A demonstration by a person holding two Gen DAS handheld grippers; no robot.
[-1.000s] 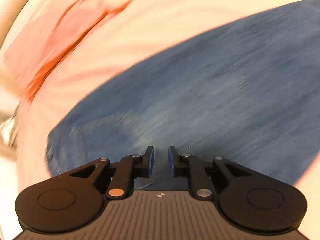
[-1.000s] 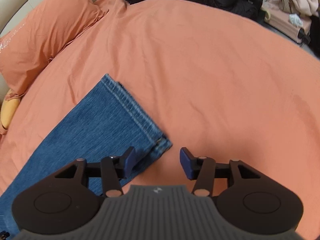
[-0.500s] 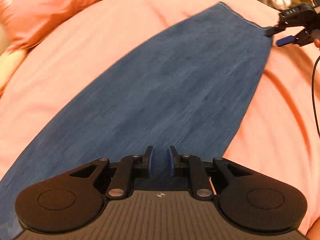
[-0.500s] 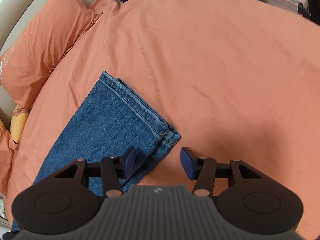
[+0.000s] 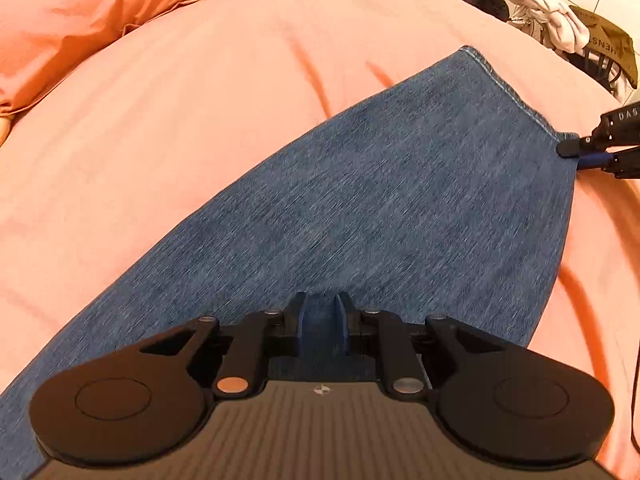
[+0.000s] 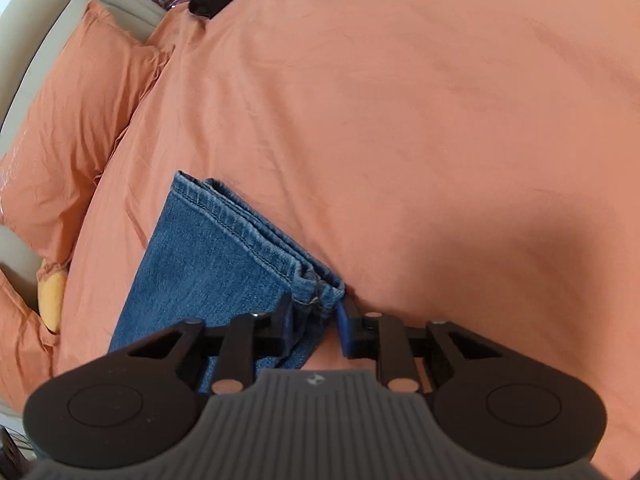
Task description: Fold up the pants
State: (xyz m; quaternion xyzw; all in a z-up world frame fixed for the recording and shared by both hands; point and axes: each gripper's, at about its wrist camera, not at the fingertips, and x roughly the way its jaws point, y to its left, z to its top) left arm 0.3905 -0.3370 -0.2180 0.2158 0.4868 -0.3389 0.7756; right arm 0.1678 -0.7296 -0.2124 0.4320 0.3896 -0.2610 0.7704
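Two grips needed: I'm closing the right gripper point(image 6: 313, 322) on the jeans point(image 6: 208, 256) hem corner, left gripper point(image 5: 320, 330) clamping denim, wanting every layer caught.

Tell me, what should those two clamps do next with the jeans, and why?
Probably lift together and carry the hem end over toward the other end. The right gripper has just been closing its jaws on the hem corner of the jeans, and the left gripper pinches denim too.

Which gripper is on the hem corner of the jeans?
The right gripper: its jaws have just closed around the jeans' stitched hem corner. The left gripper pinches plain denim mid-leg.
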